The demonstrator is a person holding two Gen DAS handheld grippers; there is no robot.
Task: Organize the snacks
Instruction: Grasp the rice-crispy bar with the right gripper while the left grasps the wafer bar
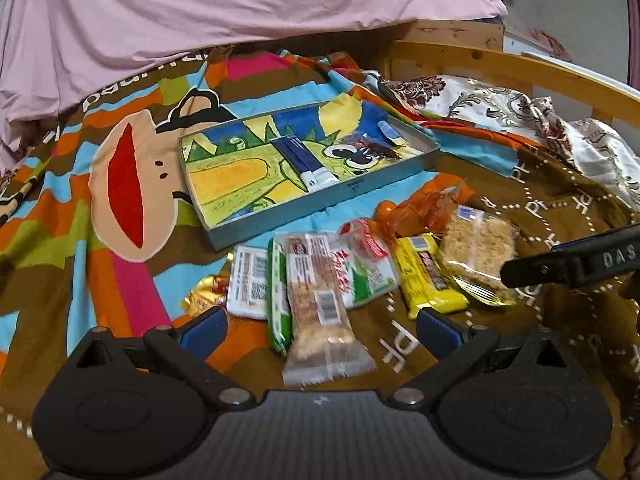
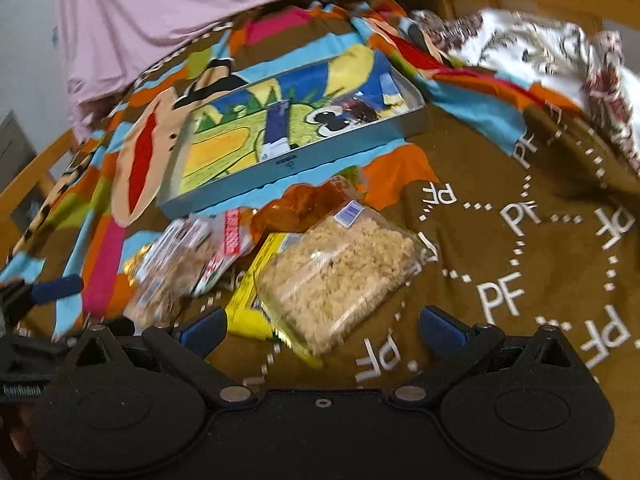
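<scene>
**Inspection: loose snack pile on soft bedding, both tongs spread and empty**

Status. The left tongs (image 1: 318, 330) stand wide open with nothing between the blue pads, poised over a long clear-wrapped cereal bar (image 1: 320, 312) whose crimped end points toward 6 o'clock. The right tongs (image 2: 320, 330) are likewise wide open and hold nothing; a clear pack of pale crumbly squares (image 2: 336, 276) lies between and just beyond the pads. The snacks sit in an overlapping heap at the 6 o'clock side of a shallow grey tray (image 1: 430, 156), well short of its near wall. One dark blue sachet (image 1: 302, 162) already lies in the tray.

Risks.
- The bars overlap like shingles: the green packet (image 1: 280, 308) is tucked under the cereal bar and the yellow bar (image 1: 430, 280) under the crumbly pack. A closing grip is likely to catch two wrappers, or drag a neighbour along
- Film wrappers look glossy and slack; a pinch on the crimped fin alone may slip
- The crumbly squares appear brittle; a firm squeeze could crush them
- The bed (image 1: 540, 332) is soft quilted cloth with folds, so pressing down may sink a pack rather than seat it between the pads
- The tray rests on that yielding cloth and may tilt if its thin wall is nudged
- Both tongs work close together at the heap; collision is possible

Other materials. A crinkled orange bag (image 1: 424, 206) and a gold foil sweet (image 1: 204, 296) sit at the pile's edges; the right-wrist view is blurred, so finer detail there cannot be told
</scene>
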